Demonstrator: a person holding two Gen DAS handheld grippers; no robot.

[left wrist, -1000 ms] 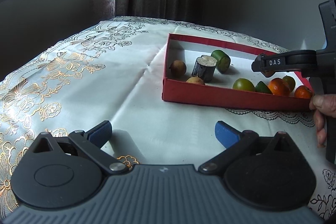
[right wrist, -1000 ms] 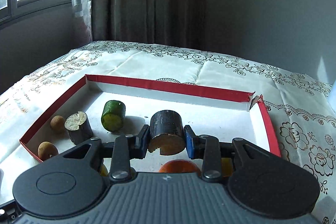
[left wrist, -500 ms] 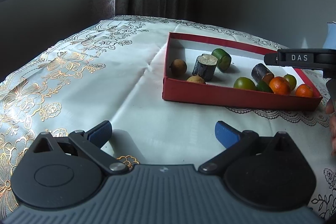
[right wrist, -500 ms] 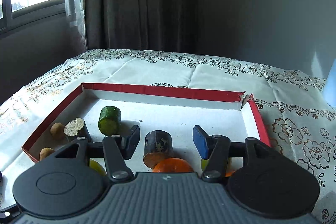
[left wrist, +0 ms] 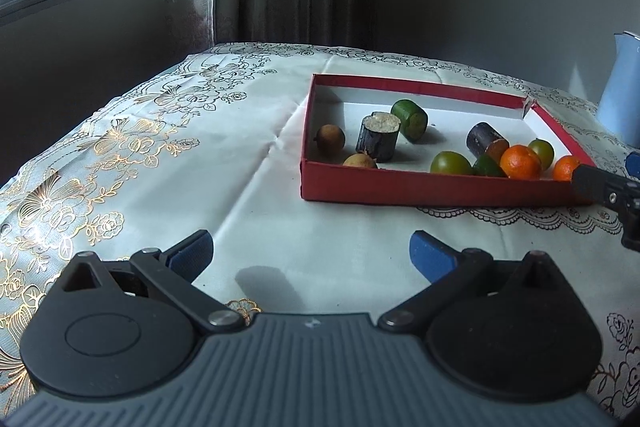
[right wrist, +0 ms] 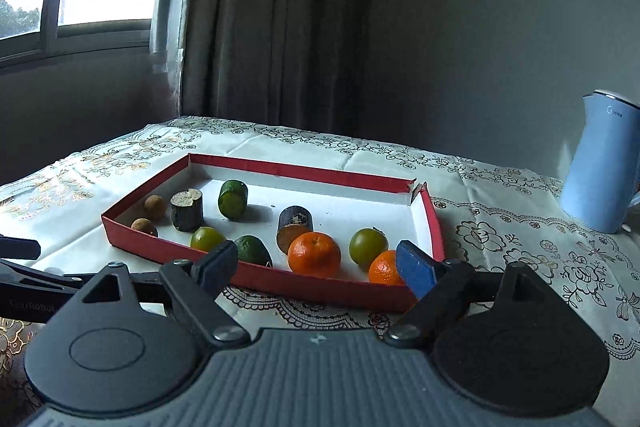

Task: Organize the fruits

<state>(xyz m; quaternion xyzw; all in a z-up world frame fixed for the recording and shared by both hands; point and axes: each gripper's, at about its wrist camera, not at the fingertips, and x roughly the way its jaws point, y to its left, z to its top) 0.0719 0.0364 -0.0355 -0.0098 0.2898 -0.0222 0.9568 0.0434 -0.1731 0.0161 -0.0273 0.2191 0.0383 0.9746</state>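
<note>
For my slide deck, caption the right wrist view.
Right gripper, empty, jaws opening, before a red tray of fruit on the floral tablecloth.

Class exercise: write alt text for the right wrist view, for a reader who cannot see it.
A shallow red tray on a floral tablecloth holds two oranges, green citrus fruits, two small brown fruits and cut sugarcane pieces. In the foreground the right gripper has nothing between its opening jaws. A blue kettle stands at right.

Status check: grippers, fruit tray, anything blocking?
Left gripper open, empty. Right gripper opening, empty. Fruit all in red tray; dark cut piece beside orange. Nothing blocking.
</note>
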